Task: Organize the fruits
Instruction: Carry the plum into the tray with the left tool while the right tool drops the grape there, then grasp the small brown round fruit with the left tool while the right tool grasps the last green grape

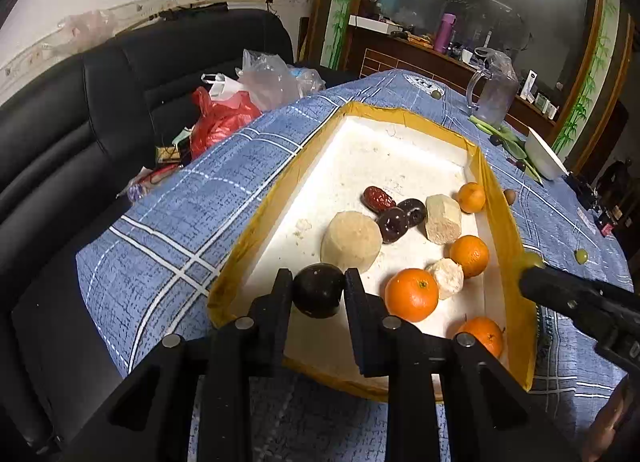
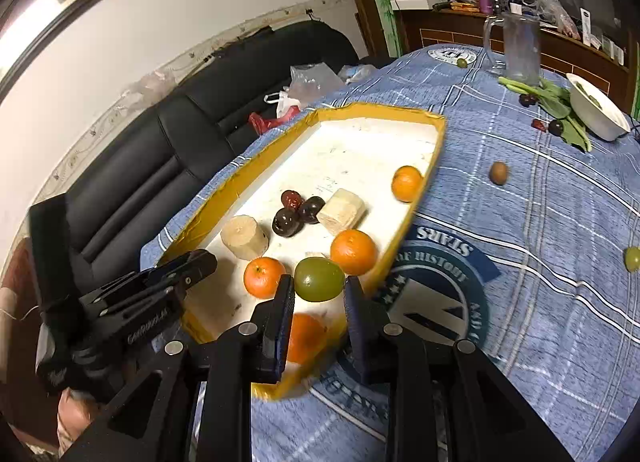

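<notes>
A white foam tray with a yellow taped rim (image 1: 276,197) (image 2: 436,145) lies on the blue checked tablecloth. In it are several oranges (image 1: 412,294) (image 2: 354,252), dark and red dates (image 1: 394,223) (image 2: 287,221) and pale cut chunks (image 1: 352,240) (image 2: 244,237). My left gripper (image 1: 318,288) is shut on a dark round fruit (image 1: 319,290) over the tray's near end. My right gripper (image 2: 319,286) is shut on a green fruit (image 2: 319,278) above the tray's near right corner. The left gripper also shows in the right wrist view (image 2: 200,258).
Loose small fruits lie on the cloth: a brown one (image 2: 499,172), green ones (image 2: 633,258) (image 1: 581,256). A clear jug (image 2: 520,47), green leaves (image 2: 560,101) and a white bowl (image 2: 598,111) stand at the far right. A black sofa (image 1: 100,109) with plastic bags (image 1: 224,113) is left.
</notes>
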{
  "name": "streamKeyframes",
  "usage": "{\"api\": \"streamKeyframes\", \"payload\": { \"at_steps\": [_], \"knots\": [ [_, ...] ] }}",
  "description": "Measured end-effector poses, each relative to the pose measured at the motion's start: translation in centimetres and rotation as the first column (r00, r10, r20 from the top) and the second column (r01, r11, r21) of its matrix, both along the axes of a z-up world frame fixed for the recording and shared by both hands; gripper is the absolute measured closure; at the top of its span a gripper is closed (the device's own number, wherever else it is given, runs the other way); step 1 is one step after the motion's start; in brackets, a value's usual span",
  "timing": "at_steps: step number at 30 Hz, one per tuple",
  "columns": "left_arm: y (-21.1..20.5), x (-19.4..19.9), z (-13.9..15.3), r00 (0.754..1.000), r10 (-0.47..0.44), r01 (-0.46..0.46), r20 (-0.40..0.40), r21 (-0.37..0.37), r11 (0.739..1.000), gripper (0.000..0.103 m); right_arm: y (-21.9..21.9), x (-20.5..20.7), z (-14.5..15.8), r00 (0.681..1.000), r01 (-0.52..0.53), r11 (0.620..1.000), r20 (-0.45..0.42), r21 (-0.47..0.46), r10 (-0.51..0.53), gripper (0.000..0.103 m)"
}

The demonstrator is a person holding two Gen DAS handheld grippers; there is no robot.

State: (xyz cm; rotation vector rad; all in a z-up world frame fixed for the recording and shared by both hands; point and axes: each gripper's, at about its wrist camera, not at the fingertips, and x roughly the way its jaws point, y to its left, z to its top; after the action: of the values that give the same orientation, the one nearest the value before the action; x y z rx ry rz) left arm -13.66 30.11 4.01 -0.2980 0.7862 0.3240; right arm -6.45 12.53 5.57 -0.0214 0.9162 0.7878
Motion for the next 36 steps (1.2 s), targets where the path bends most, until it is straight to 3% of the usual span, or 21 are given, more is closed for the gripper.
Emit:
{"api": "streamKeyframes", "payload": {
  "at_steps": [6,11,16,18,21,27,36],
  "knots": [
    [0.3,0.6,-0.1,1.000,0.005,-0.005,0.010,-0.014,1.000,0.075,2.2,2.8,0.3,0.999,0.047,0.998,0.023,-0.046,-0.046,0.075],
    [0.7,0.0,0.5,0.999,0.012,-0.009,0.049,-0.061,0.998,0.046,4.7,5.3,0.6,0.999,0.047,0.995,0.032,-0.090,-0.044,0.075],
    [1.4,-1.1,1.4,0.996,0.013,-0.006,0.088,-0.079,0.997,0.040,5.9,6.7,-0.1,0.993,0.102,0.981,0.069,-0.166,-0.092,0.075],
    [1.8,-1.3,1.5,0.995,0.023,-0.014,0.097,-0.088,0.996,0.038,5.5,7.3,-0.3,0.992,0.124,0.981,0.045,-0.149,-0.118,0.071],
    [2.1,-1.3,1.4,0.995,0.023,-0.011,0.102,-0.116,0.993,0.037,4.8,7.6,0.0,0.990,0.143,0.984,0.033,-0.110,-0.140,0.057],
    [1.8,-1.2,1.3,0.995,0.018,-0.006,0.094,-0.133,0.991,0.035,4.0,6.9,1.9,0.991,0.119,0.992,0.065,-0.033,-0.116,0.057],
    [1.2,-1.9,1.9,0.994,0.020,-0.005,0.110,-0.138,0.990,0.028,-0.4,5.6,3.0,0.978,0.185,0.982,0.101,-0.021,-0.182,0.050]
  ]
}}
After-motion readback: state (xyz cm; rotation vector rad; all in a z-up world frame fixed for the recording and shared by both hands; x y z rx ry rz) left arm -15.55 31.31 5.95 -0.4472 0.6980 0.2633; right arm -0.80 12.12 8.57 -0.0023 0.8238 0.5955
